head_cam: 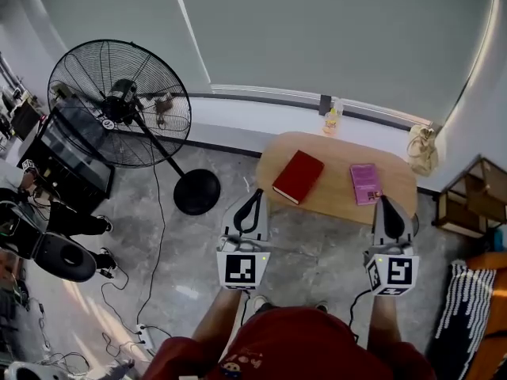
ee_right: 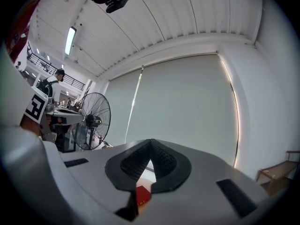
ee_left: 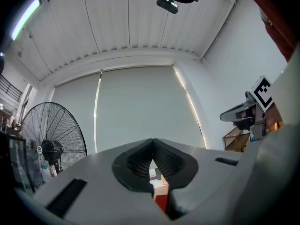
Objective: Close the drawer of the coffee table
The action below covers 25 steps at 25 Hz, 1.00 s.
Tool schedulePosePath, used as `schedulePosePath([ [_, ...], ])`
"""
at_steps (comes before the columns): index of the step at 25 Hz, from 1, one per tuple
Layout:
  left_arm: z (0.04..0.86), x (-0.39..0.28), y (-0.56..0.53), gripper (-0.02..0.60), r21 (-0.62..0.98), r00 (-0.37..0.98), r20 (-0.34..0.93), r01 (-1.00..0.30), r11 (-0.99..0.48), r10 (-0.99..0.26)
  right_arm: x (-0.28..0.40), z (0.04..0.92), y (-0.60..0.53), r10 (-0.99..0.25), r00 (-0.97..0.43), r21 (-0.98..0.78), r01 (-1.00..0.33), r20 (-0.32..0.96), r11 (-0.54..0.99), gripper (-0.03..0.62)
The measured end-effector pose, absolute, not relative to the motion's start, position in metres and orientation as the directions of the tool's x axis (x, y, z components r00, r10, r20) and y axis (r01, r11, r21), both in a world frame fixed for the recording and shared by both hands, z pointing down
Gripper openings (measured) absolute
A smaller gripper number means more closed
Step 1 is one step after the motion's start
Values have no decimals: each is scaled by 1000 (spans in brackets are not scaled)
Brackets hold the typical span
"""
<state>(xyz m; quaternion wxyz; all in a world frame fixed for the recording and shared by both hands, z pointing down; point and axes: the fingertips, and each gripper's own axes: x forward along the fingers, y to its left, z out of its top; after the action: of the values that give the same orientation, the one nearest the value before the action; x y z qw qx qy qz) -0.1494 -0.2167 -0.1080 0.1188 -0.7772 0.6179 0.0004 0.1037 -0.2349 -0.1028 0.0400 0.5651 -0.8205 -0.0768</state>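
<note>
Two grippers: both are held level in front of the person, well above the floor and short of the table, neither touching anything.
Left gripper [head_cam: 256, 196]: jaws pressed together at the tips, nothing between them. In its own view the tips meet [ee_left: 152, 146], and only a sliver of table and red cover shows through the gap below.
Right gripper [head_cam: 386, 203]: likewise closed and empty, pads meeting at the point [ee_right: 150, 145].
Coffee table [head_cam: 337, 163]: low, oval, pale wood, standing under the window ahead of both grippers.
Drawer: not visible from above. The top hides the table's sides, so I cannot tell which face it opens from or how far out it stands.
On top: a red book [head_cam: 298, 176] towards the left and a purple book [head_cam: 365, 183] towards the right, both lying flat and well apart.
How it should handle: probably a light, stiff wooden box on runners, which should slide under a steady push and need no grip at all. If pushed off-centre it may skew and bind.
Where to take hold: the middle of the drawer front, or its pull if it has one. Closed jaws make a good blunt pusher, so they could stay as they are.
Table itself: looks light enough to slide on the smooth floor, so a hard shove could move it as well.
Nearby: a standing fan [head_cam: 119, 105] to the left, clear of the approach.
</note>
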Motion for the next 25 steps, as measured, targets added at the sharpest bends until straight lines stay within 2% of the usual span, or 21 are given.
schedulePosePath([
  [25, -86, -164, -205, 8, -170, 200, -85, -968, -183, -976, 93, -88, -230, -931, -364, 160, -918, 25, 363, -5],
])
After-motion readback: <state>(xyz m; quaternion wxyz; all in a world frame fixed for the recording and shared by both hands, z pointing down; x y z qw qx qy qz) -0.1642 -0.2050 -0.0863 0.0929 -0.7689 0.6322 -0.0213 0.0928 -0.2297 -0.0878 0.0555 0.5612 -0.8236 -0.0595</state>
